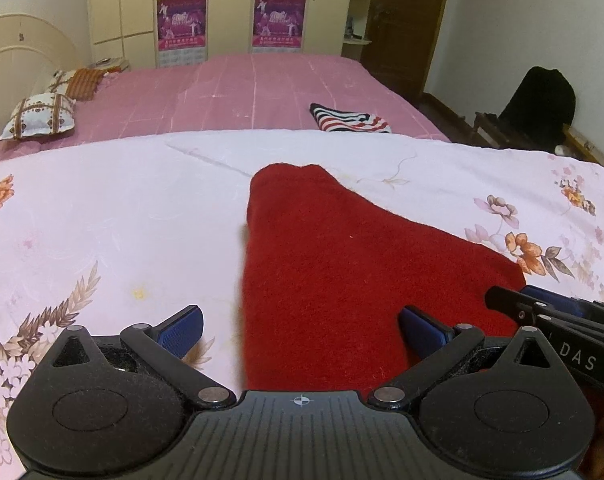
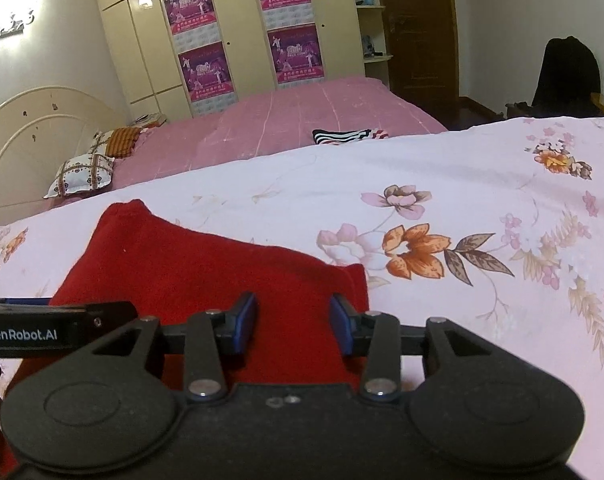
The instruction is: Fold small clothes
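Observation:
A red knit garment (image 1: 342, 264) lies flat on a white floral sheet (image 1: 101, 208), tapering away from me. My left gripper (image 1: 299, 330) is open wide over its near left edge, one blue pad (image 1: 181, 330) over the sheet, the other over the red cloth. My right gripper (image 2: 293, 322) is open over the garment's (image 2: 189, 268) near right corner, jaws partly spread with nothing between them. The right gripper's fingers (image 1: 542, 308) show at the right edge of the left wrist view. The left gripper's body (image 2: 41, 330) shows at the left of the right wrist view.
The floral sheet (image 2: 462, 208) covers the work surface. Behind it is a pink bed (image 1: 241, 92) with a folded striped garment (image 1: 350, 118) and pillows (image 1: 41, 118). A wardrobe (image 1: 229, 8), a door and a dark chair (image 1: 542, 108) stand further back.

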A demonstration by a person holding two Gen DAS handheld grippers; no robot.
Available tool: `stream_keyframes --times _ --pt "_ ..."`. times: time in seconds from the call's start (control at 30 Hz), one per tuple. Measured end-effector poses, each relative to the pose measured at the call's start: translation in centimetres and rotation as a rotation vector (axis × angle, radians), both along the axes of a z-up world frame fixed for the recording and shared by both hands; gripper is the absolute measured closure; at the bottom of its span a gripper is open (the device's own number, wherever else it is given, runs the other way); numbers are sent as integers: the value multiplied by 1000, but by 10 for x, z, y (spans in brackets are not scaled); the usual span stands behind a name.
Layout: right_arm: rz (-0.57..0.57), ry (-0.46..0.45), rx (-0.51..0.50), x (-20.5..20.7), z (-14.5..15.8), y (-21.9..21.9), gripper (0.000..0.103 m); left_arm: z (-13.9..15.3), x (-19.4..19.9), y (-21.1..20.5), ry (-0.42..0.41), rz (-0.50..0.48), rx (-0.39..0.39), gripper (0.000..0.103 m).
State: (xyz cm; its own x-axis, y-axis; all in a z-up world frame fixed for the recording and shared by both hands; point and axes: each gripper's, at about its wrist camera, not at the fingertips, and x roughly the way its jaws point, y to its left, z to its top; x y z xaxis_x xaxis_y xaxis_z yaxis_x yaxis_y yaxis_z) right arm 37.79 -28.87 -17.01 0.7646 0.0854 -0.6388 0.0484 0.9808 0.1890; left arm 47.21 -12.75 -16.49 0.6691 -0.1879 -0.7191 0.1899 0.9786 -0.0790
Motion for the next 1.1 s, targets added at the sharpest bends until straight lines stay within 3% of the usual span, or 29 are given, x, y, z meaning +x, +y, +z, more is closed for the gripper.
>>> stream_keyframes --times 0.5,0.7,0.87,1.1 --pt "-3 -3 0 -1 1 0 62 1 -1 0 -5 -2 2 0" --pt "-5 -3 2 -3 12 0 56 11 -13 7 -15 -8 -26 0" --pt "9 -42 15 -26 33 -4 55 22 -39 18 -44 -37 -22 0" --pt "49 -31 -23 -66 36 4 54 15 -67 31 -7 -19 -71 0"
